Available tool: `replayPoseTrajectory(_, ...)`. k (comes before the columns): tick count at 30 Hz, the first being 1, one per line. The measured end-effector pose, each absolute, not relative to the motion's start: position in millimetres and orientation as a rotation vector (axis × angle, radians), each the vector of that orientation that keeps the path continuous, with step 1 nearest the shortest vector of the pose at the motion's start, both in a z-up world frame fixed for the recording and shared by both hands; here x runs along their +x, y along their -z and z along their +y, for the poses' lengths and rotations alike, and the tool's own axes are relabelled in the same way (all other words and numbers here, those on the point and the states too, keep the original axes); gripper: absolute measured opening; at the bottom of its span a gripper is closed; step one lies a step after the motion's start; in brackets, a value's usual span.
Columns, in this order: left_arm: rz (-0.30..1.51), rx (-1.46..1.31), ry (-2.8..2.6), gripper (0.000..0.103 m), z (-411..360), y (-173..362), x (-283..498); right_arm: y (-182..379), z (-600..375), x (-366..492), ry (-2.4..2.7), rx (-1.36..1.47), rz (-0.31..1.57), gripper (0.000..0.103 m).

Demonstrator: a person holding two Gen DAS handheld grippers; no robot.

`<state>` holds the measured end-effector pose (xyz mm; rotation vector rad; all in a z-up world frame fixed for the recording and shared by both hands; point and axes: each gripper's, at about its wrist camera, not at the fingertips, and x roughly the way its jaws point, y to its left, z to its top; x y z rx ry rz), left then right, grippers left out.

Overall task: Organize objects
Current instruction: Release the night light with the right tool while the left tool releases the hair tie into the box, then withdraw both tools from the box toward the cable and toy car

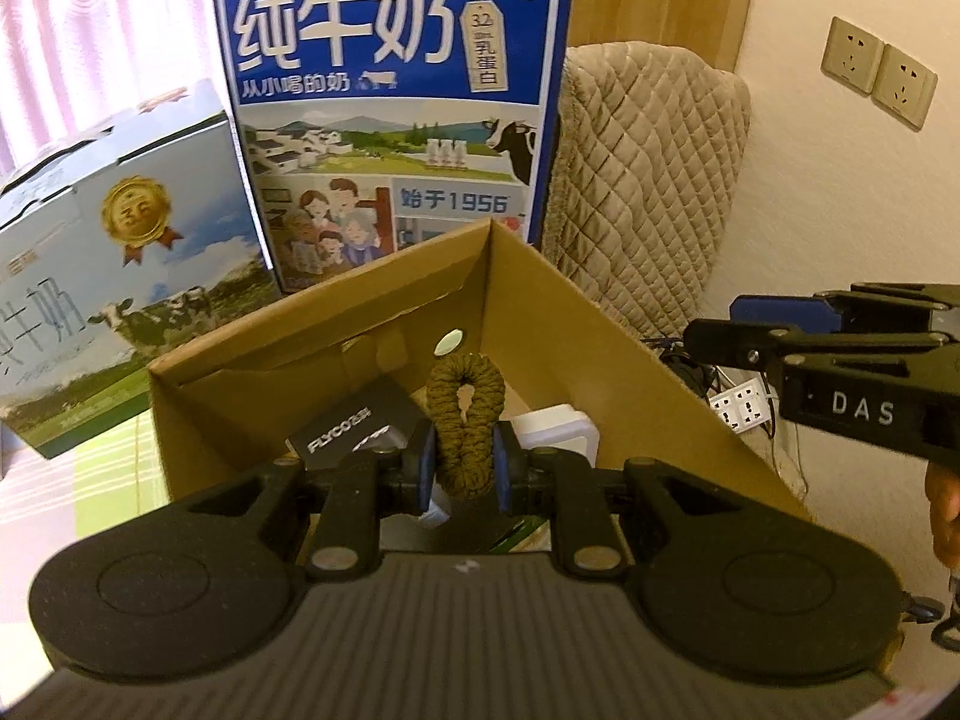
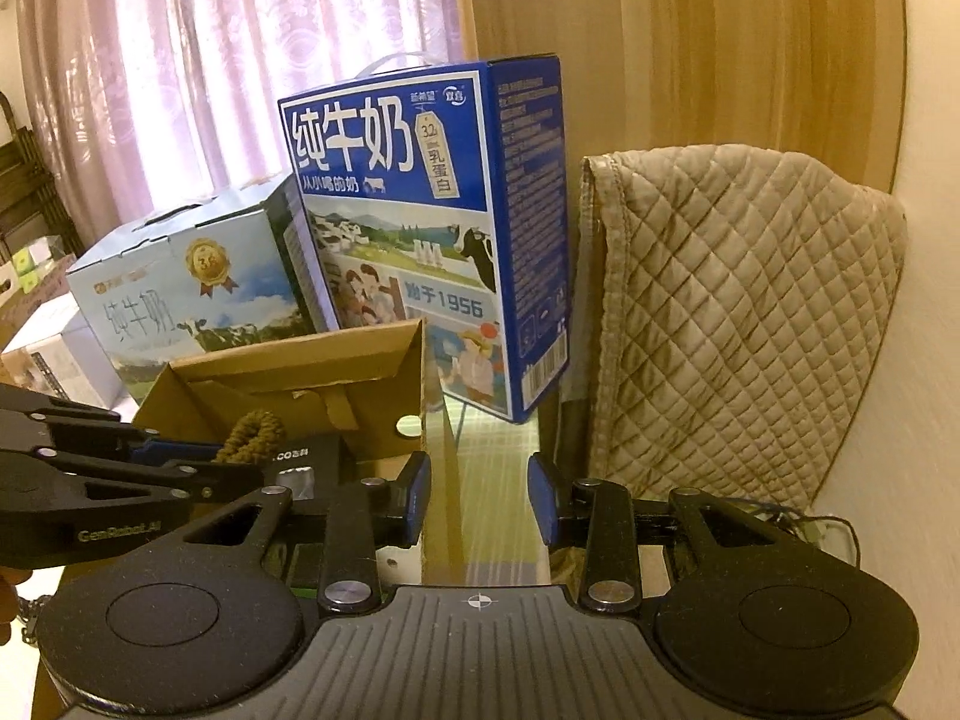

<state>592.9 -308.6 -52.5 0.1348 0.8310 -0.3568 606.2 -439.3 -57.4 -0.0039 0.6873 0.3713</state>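
My left gripper (image 1: 463,471) is shut on an olive-brown scrunchie (image 1: 465,420), which it holds over the open cardboard box (image 1: 630,354). Inside the box lie a black FLYCO package (image 1: 354,423) and a white object (image 1: 555,432). From the right wrist view the scrunchie (image 2: 255,435) shows pinched at the tips of the left gripper (image 2: 225,459), above the box (image 2: 288,384). My right gripper (image 2: 480,501) stands open just right of the box's right wall, with nothing between its fingers. In the left wrist view it (image 1: 720,324) reaches in from the right edge.
A tall blue milk carton (image 1: 396,120) and a light-blue milk carton (image 1: 120,276) stand behind the box. A quilted beige cover (image 2: 732,318) drapes something at the right. Wall sockets (image 1: 879,78) and a power strip (image 1: 744,408) with cables sit by the wall.
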Motion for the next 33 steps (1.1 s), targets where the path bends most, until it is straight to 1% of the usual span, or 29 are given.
replayPoseTrajectory(4, 0.822, 0.155, 0.363, 0.018, -317.4, 50.2, 602.4, 57.8, -440.6, 607.8, -0.37, 0.007, 0.685, 0.033)
replayPoseTrajectory(6, 0.807, 0.146, 0.354, 0.031, -319.4, 48.0, 608.0, 57.7, -441.0, 608.3, -0.368, 0.011, 0.685, 0.033)
replayPoseTrajectory(7, 0.793, 0.136, 0.347, 0.035, -319.4, 46.6, 610.6, 57.6, -441.2, 608.3, -0.368, 0.013, 0.685, 0.033)
replayPoseTrajectory(8, 0.783, 0.128, 0.346, 0.047, -319.3, 45.6, 613.0, 57.5, -441.5, 608.5, -0.368, 0.013, 0.685, 0.033)
replayPoseTrajectory(9, 0.778, 0.126, 0.339, 0.053, -319.0, 45.1, 615.0, 57.6, -442.0, 608.0, -0.367, 0.014, 0.685, 0.033)
replayPoseTrajectory(10, 0.775, 0.132, 0.331, 0.055, -319.1, 44.6, 616.4, 57.5, -442.5, 607.3, -0.368, 0.015, 0.685, 0.033)
replayPoseTrajectory(11, 0.773, 0.143, 0.326, 0.06, -319.1, 44.7, 617.0, 57.5, -443.2, 606.4, -0.368, 0.017, 0.686, 0.033)
replayPoseTrajectory(12, 0.774, 0.152, 0.322, 0.062, -318.6, 45.2, 616.8, 57.5, -444.0, 605.8, -0.369, 0.018, 0.685, 0.033)
replayPoseTrajectory(14, 0.785, 0.159, 0.319, 0.063, -316.1, 47.5, 616.3, 57.8, -445.3, 604.4, -0.367, 0.02, 0.687, 0.033)
replayPoseTrajectory(20, 0.834, 0.157, 0.295, 0.071, -306.6, 55.2, 609.3, 57.4, -444.2, 598.1, -0.383, 0.025, 0.69, 0.033)
replayPoseTrajectory(23, 0.843, 0.17, 0.285, 0.073, -303.4, 55.7, 603.5, 56.8, -439.8, 593.9, -0.4, 0.021, 0.691, 0.033)
replayPoseTrajectory(25, 0.844, 0.17, 0.279, 0.076, -301.0, 54.1, 599.9, 56.4, -436.7, 591.0, -0.41, 0.017, 0.693, 0.033)
replayPoseTrajectory(28, 0.84, 0.173, 0.274, 0.077, -298.5, 49.9, 593.8, 56.3, -432.6, 587.3, -0.425, 0.012, 0.698, 0.033)
replayPoseTrajectory(29, 0.839, 0.172, 0.271, 0.079, -297.5, 48.0, 591.3, 56.0, -431.7, 585.7, -0.428, 0.011, 0.699, 0.033)
replayPoseTrajectory(33, 0.826, 0.17, 0.27, 0.081, -295.1, 39.4, 582.8, 54.0, -430.0, 578.1, -0.438, 0.016, 0.701, 0.033)
